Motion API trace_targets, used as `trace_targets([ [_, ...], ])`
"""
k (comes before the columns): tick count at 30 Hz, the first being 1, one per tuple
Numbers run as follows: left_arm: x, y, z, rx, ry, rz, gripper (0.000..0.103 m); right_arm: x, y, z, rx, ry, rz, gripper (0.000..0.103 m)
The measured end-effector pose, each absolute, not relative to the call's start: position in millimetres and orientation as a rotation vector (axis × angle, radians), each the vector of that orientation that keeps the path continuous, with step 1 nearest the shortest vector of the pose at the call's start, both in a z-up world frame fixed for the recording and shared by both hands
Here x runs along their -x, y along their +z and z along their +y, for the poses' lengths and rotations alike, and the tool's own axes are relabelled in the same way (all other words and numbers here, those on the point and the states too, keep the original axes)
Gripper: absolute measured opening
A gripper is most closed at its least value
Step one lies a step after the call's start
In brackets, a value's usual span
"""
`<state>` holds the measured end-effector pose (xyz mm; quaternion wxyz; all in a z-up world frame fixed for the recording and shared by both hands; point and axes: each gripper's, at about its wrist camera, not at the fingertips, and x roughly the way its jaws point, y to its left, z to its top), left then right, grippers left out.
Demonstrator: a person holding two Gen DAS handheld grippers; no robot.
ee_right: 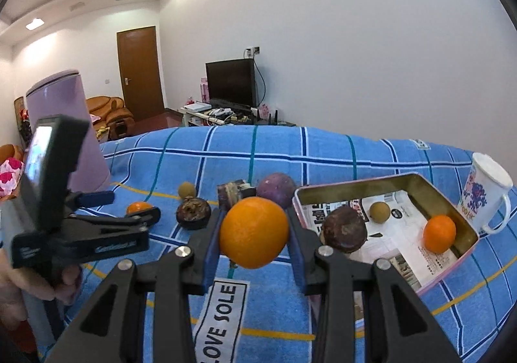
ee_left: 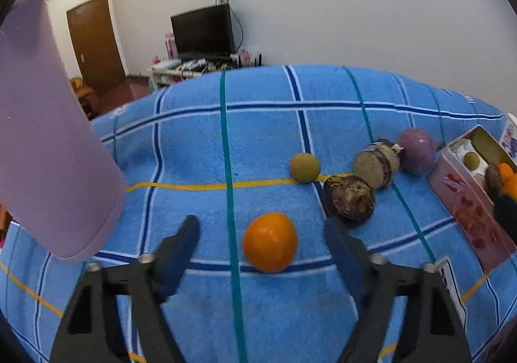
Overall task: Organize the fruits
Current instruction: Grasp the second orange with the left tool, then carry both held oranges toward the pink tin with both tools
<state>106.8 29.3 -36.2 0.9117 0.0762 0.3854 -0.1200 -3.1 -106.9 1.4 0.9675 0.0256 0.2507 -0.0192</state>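
1. The right claw (ee_right: 255, 233) is pinching a large orange (ee_right: 254, 231) between its blue pads, at the centre of the right wrist view, with the fruit looking lifted off the cloth.
2. The pink tin box (ee_right: 449, 261) is lying to the right of that held orange, at centre right of the frame, already containing a small orange (ee_right: 439, 233), a brown passion fruit (ee_right: 344, 229) and a tan longan (ee_right: 379, 212); judging by this, a short carry rightward is coming.
3. The left claw (ee_left: 263, 245) is standing spread wide, with a small orange on the cloth (ee_left: 270, 241) sitting between its fingers, untouched, at lower centre of the left wrist view.
4. Beyond it, toward centre right, a dark passion fruit (ee_left: 350, 199), a greenish longan (ee_left: 305, 167), a cut fruit (ee_left: 378, 165) and a purple fruit (ee_left: 416, 151) are lying loose on the blue checked cloth (ee_left: 194, 136).
5. The box is lying nearer the right claw.
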Motion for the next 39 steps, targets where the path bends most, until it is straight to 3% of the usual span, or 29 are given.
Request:
trace_targets([
  [7, -119.6, -48.1, 29.2, -0.147, -0.229, 0.869, 0.055, -3.2, -0.5, -112.6, -0.079, -0.026, 0.528, 0.040],
  [10, -117.6, -45.9, 27.4, -0.146, -0.253, 0.858, 0.038, -3.8, -1.2, -110.9, -0.071, -0.028, 0.531, 0.040],
  [25, -63.8, -14.8, 43.2, -0.056, -0.188, 0.579, 0.038, 5.5, 5.6, -104.8, -0.008, -0.077, 0.466, 0.040],
  [39, -23.3, -6.7, 13.0, -0.026, -0.146, 0.524, 0.038, 15.6, 9.6, -113.9, 0.011, -0.101, 0.432, 0.040],
])
